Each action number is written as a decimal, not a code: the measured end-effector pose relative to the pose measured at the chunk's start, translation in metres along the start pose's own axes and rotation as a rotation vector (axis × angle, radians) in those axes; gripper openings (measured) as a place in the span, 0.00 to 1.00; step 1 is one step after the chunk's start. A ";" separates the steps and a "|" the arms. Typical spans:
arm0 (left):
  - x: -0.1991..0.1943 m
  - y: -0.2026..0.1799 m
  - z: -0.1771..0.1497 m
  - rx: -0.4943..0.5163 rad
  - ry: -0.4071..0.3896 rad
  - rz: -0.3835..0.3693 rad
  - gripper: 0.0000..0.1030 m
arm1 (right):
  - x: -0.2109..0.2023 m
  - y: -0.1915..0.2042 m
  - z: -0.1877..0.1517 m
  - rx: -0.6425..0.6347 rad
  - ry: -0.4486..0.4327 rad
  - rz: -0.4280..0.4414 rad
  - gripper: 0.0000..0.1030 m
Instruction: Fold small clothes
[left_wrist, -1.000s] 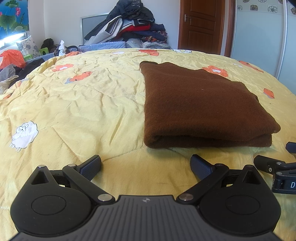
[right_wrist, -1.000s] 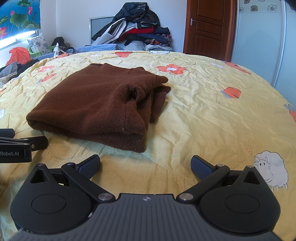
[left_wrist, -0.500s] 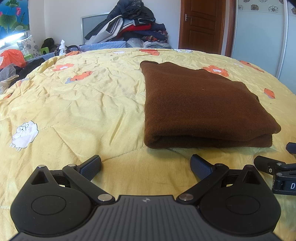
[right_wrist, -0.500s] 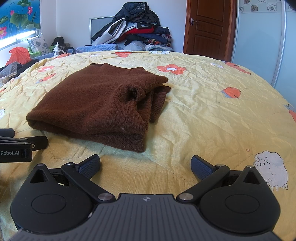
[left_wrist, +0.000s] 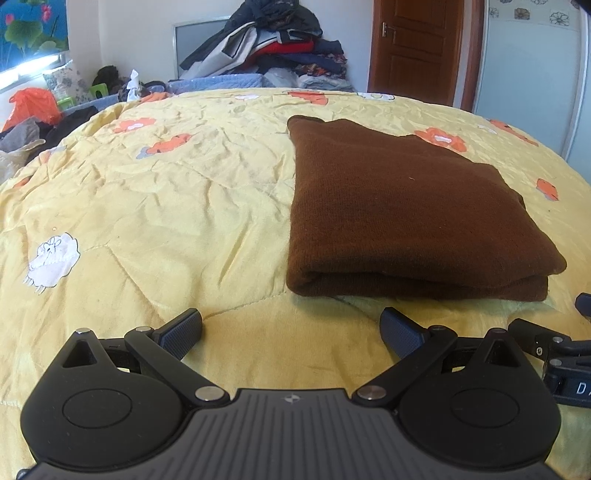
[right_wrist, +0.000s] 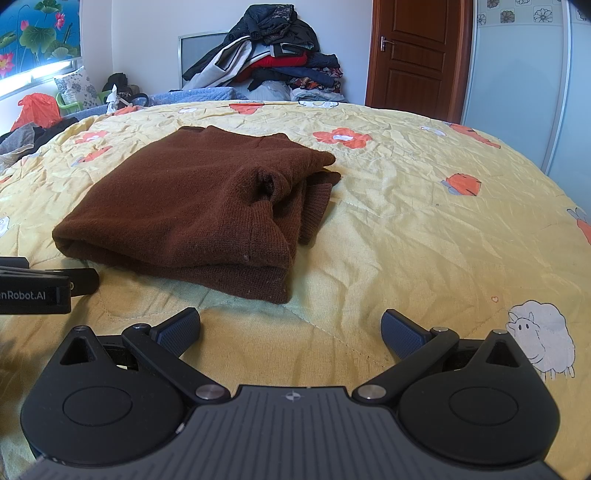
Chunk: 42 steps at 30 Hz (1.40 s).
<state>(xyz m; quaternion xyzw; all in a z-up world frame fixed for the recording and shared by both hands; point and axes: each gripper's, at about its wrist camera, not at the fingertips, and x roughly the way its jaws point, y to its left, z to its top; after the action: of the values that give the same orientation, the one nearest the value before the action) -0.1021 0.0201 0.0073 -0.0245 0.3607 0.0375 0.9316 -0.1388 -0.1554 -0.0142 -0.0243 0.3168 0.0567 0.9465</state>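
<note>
Nearest the lens, the left gripper (left_wrist: 291, 334) and the right gripper (right_wrist: 291, 332) both sit low over a yellow quilt (left_wrist: 155, 221), fingers spread wide with nothing between them. Each shows at the edge of the other's view, so they lie side by side, close together. The quilt is wrinkled, stitched in panels, and printed with white sheep (right_wrist: 539, 339) and orange flowers (right_wrist: 341, 137).

Just beyond the fingertips, apart from both, lies the brown sweater (left_wrist: 402, 206), folded into a thick rectangle flat on the quilt. It is ahead and to the right of the left gripper, ahead and to the left of the right one. In the right wrist view its ribbed edges and a bunched fold show on the right side of the stack.

Past the bed's far edge rises a tall heap of clothes (right_wrist: 273, 55) against a white wall. To the right are a brown wooden door (right_wrist: 417, 51) and a pale sliding wardrobe panel (right_wrist: 517, 74). At far left are an orange bag (left_wrist: 31, 107), dark garments and a lotus picture (right_wrist: 33, 33).
</note>
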 end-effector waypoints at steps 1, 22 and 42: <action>0.000 0.001 0.000 -0.001 -0.002 -0.004 1.00 | 0.000 0.000 0.000 0.000 0.000 0.000 1.00; -0.002 0.000 -0.003 0.005 -0.014 -0.006 1.00 | -0.001 -0.001 -0.001 0.000 -0.001 -0.004 1.00; -0.001 0.000 -0.003 0.005 -0.014 -0.006 1.00 | -0.001 -0.001 -0.001 0.000 -0.001 -0.005 1.00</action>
<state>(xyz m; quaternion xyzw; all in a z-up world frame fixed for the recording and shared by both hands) -0.1051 0.0199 0.0062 -0.0229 0.3540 0.0339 0.9343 -0.1403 -0.1562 -0.0146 -0.0252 0.3164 0.0547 0.9467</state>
